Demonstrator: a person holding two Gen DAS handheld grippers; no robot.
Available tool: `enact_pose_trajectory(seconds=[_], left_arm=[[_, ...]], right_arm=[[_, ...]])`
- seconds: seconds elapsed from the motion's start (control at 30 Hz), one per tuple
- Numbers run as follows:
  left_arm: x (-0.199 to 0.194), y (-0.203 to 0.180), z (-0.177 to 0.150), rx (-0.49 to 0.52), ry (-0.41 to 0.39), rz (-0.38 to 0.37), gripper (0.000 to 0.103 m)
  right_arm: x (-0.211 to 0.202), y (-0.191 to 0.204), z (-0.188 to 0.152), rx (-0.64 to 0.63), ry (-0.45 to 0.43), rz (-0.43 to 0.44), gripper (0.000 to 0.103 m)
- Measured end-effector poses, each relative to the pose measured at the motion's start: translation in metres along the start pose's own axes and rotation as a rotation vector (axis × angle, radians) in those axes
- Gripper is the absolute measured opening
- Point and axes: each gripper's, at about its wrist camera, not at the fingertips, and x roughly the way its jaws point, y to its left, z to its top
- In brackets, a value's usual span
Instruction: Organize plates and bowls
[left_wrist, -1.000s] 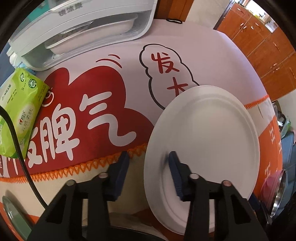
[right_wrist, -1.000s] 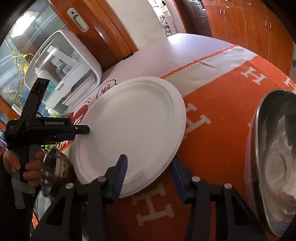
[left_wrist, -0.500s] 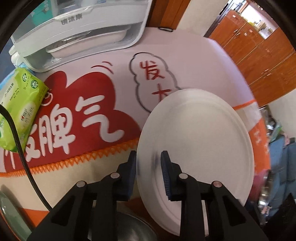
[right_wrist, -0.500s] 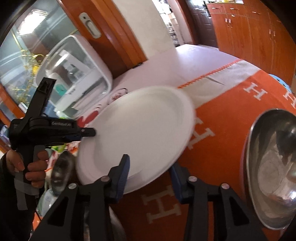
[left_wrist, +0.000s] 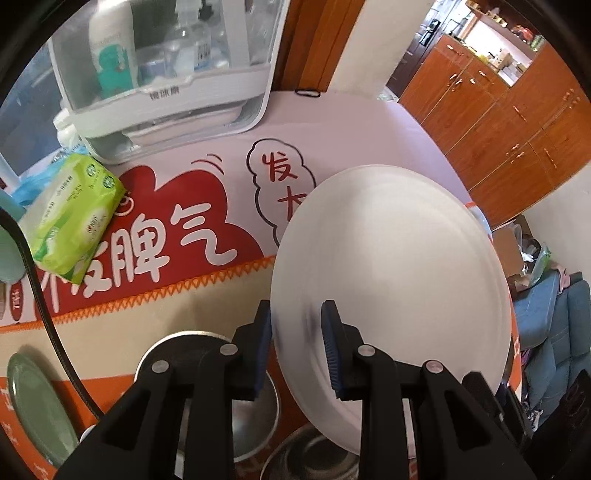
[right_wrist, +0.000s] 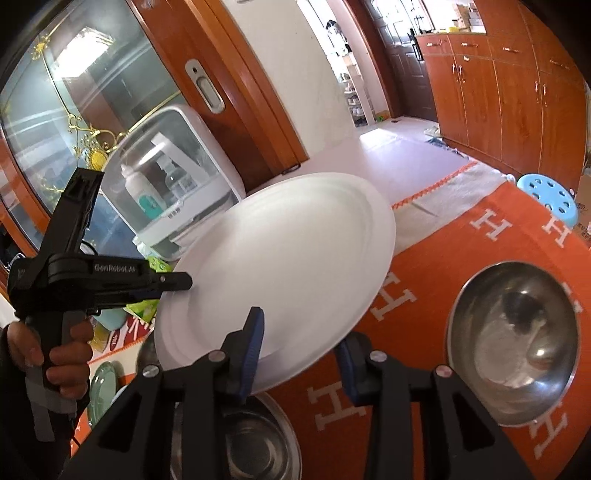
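A large white plate (left_wrist: 399, 266) hangs tilted above the table, clear of the cloth. My left gripper (left_wrist: 295, 310) is shut on its near rim, one pad on top and one beneath. In the right wrist view the same left gripper (right_wrist: 186, 282), held by a person's hand (right_wrist: 55, 354), bites the white plate (right_wrist: 288, 251) at its left edge. My right gripper (right_wrist: 301, 328) straddles the plate's near edge; its jaws are closing, with a gap still showing. One steel bowl (right_wrist: 513, 343) sits on the orange cloth at the right. Another steel bowl (right_wrist: 258, 435) lies under the plate.
A white sterilizer cabinet (left_wrist: 166, 74) stands at the table's back left, with a green wipes pack (left_wrist: 74, 218) in front of it. A green plate (left_wrist: 37, 406) lies at the near left by a steel bowl (left_wrist: 207, 369). Beyond the table's far edge is a blue stool (right_wrist: 546, 195).
The left jaws shut on the plate's rim and the right jaws narrowed around its edge. Both grippers rose, lifting the plate off the cloth and uncovering bowls beneath.
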Motion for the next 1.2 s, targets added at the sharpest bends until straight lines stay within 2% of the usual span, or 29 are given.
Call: enact_pose_trajectory(seconds=[0.3,0.57,0.93,1.2], left_arm=[[-0.054,-0.015,-0.024,0.035,-0.072,-0.004,0.025],[-0.108,-0.016,-0.062,0.032,-0.118,-0.005,0.025],[-0.175,-0.020,-0.137,0.042,-0.180,-0.012,0.025],[-0.203,-0.014,-0.201,0.046,-0.195,-0.028,0.025]], right_arm=[[-0.048,0.009,0.002,-0.001,-0.054,0.016,0.031],[-0.094,0.024,-0.009,-0.034,-0.093,0.038,0.030],[-0.155,0.042,-0.041,-0.106,-0.133,0.042,0.030],[-0.181,0.049,-0.075,-0.144,-0.099,0.000,0.030]])
